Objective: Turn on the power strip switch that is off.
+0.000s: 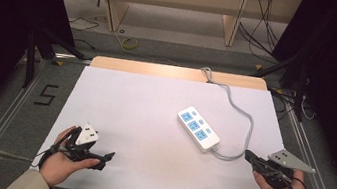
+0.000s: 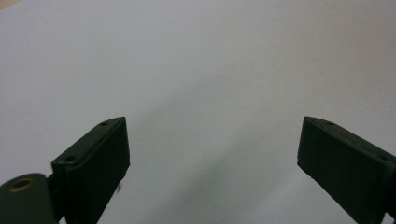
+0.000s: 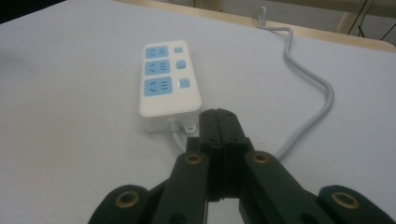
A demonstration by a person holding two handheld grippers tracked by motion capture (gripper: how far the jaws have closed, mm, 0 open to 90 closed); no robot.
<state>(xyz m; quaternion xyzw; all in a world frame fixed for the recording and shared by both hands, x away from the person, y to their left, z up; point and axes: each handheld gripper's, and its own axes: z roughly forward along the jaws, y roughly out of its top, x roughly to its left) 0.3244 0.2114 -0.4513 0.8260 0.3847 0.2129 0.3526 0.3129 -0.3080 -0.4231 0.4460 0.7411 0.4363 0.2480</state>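
We hold one tool in each hand over the white-covered table [image 1: 120, 97], and the work in hand looks like an approach to the power strip [image 1: 197, 128], which lies flat a little right of the table's middle with its three blue sockets facing up. Its grey cable [image 1: 243, 117] leaves the near end, loops to the right and runs off over the far edge. Our right tool [image 1: 249, 156] sits at the near right, its jaws pressed together with nothing between them, tips pointing left toward the strip's near end and the cable's exit; in the right gripper view the tips [image 3: 217, 122] hang just short of the strip [image 3: 164, 84]. Our left tool [image 1: 107, 157] rests at the near left, well apart from the strip, jaws spread wide over bare table in the left gripper view [image 2: 212, 154]. We judge that nothing has been grasped yet. The next move likely calls for bringing the right tool's closed tips onto a switch or against the strip's body, or parting them to take the strip, while the left tool moves in to steady it.
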